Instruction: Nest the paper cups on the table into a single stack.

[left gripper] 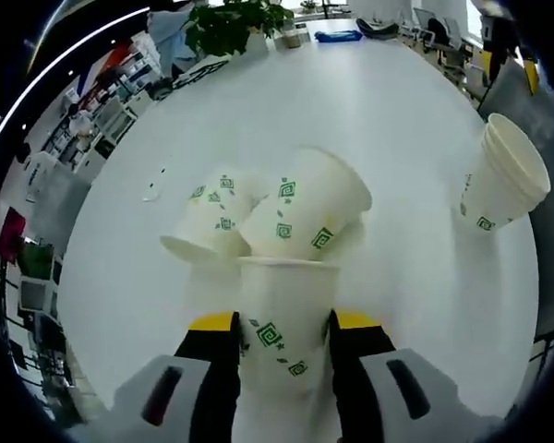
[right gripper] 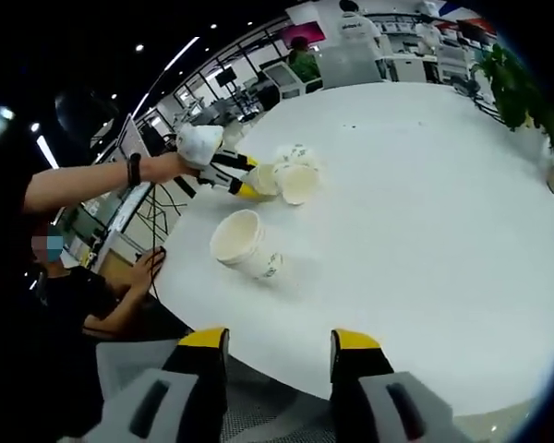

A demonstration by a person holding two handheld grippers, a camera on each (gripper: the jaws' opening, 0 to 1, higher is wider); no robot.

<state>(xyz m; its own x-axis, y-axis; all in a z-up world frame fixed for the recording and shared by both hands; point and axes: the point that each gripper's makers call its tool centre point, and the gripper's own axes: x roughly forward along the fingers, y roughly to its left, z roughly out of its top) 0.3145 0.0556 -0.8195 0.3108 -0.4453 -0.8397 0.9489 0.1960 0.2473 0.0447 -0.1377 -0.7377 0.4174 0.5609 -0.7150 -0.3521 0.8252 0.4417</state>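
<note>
A left gripper is clamping a paper cup between its two yellow-tipped fingers, the cup's sides pressed by both pads and its open rim pointing away from them over a round white table. Just beyond the fingertips, two more cups are lying on their sides: a tilted cup is touching the held cup's rim, and a second one is leaning against it on the side of the left finger. Well off past the right finger, a nested pair is lying near the table's edge, one cup visibly seated inside the other. Beyond the far rim of the table, a potted plant is standing.

In the right gripper view, the right gripper is hanging over the near table edge with its fingers spread wide and nothing between them. Ahead of the left finger, the nested pair is lying with its mouth turned toward the fingers. Farther out, a person's gloved hand is gripping the left gripper, which is closed on its cup beside the other cups. A second hand is resting at the table's edge.
</note>
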